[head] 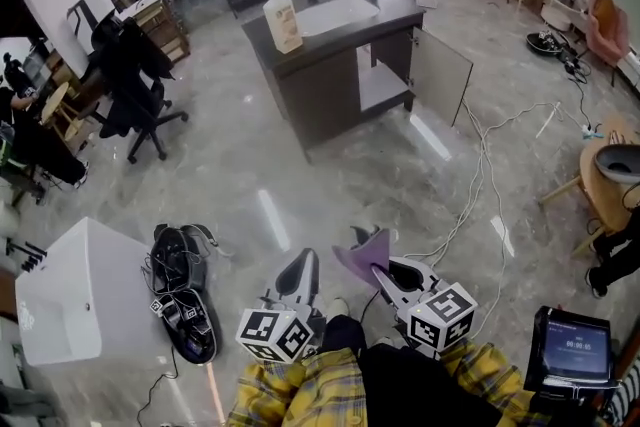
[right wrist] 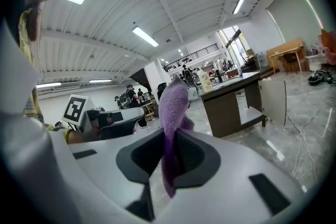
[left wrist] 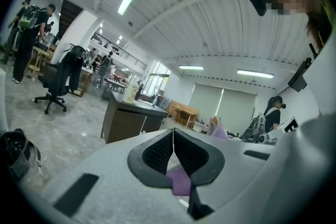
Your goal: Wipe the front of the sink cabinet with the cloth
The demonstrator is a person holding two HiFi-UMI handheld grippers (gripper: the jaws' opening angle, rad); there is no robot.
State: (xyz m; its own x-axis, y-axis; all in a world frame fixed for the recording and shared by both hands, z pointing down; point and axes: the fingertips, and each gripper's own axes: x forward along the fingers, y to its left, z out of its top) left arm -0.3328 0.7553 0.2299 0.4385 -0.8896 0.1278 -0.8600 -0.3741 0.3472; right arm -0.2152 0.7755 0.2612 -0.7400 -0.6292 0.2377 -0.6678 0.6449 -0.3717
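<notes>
The dark brown sink cabinet point(head: 330, 85) stands far ahead across the floor, with a white basin on top and its right door point(head: 440, 75) swung open. My right gripper point(head: 378, 267) is shut on the purple cloth point(head: 360, 253), which sticks up from the jaws. My left gripper point(head: 308, 260) hangs beside it, shut, with nothing clearly between its jaws. In the right gripper view the cloth point(right wrist: 172, 107) fills the gripper point(right wrist: 176, 131), and the cabinet point(right wrist: 236, 102) shows beyond. The left gripper view shows the gripper point(left wrist: 172, 134) with its jaws meeting, the cabinet point(left wrist: 128, 120) far off, and the cloth point(left wrist: 218, 127) to the right.
A soap bottle point(head: 283, 20) stands on the cabinet top. Cables point(head: 480, 175) trail over the floor on the right. A white box point(head: 85, 300) and dark bags point(head: 185, 300) lie at my left. An office chair point(head: 135, 85) and a round table point(head: 600, 185) flank the floor.
</notes>
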